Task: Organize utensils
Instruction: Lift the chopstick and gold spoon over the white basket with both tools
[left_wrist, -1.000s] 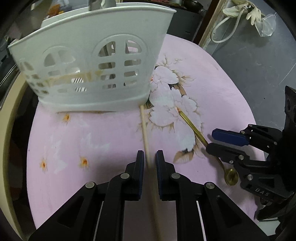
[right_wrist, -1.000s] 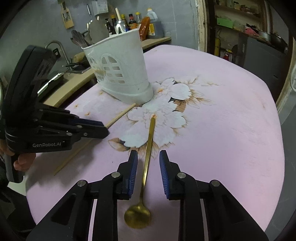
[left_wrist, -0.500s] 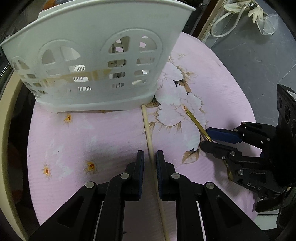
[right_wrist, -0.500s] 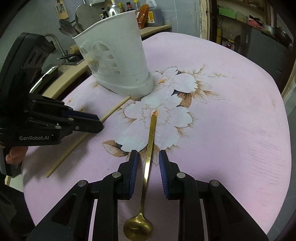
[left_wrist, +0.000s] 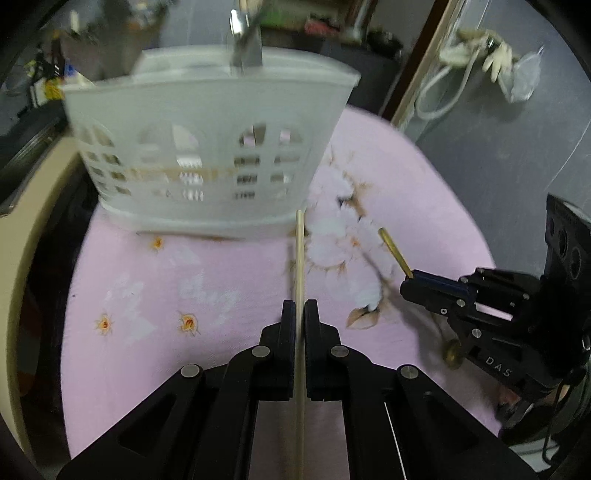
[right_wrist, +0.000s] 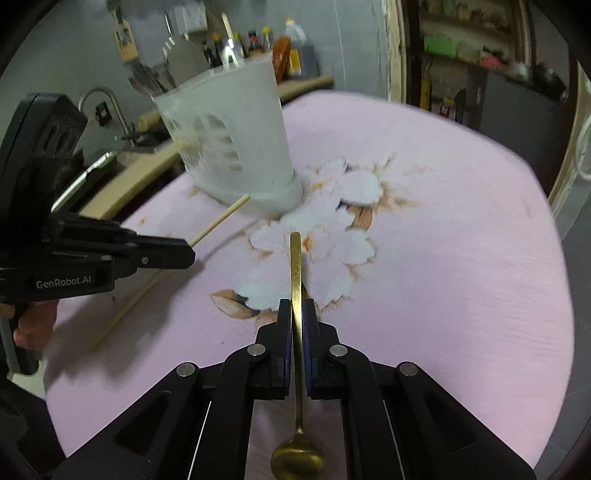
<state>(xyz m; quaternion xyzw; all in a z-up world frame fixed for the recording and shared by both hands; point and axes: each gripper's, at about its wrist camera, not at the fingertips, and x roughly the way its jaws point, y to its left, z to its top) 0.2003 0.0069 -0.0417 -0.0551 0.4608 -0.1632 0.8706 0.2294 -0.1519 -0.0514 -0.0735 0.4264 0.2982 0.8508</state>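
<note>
A wooden chopstick (left_wrist: 300, 266) and a gold spoon (right_wrist: 296, 280) sit over a pink flowered tablecloth (right_wrist: 443, 258), their far ends aimed at the white utensil basket (left_wrist: 207, 162) near its back edge. The left gripper (left_wrist: 300, 314) is clamped on the chopstick, the right gripper (right_wrist: 296, 314) on the spoon's handle, bowl (right_wrist: 297, 461) trailing behind. A cluttered kitchen counter (right_wrist: 147, 162) lies beyond.

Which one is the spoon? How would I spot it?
Find the pink flowered cloth with the white basket on it. In front of the basket, the right gripper is shut on the spoon. It is shiny gold with a round bowl, unlike the pale wooden chopstick beside it.
</note>
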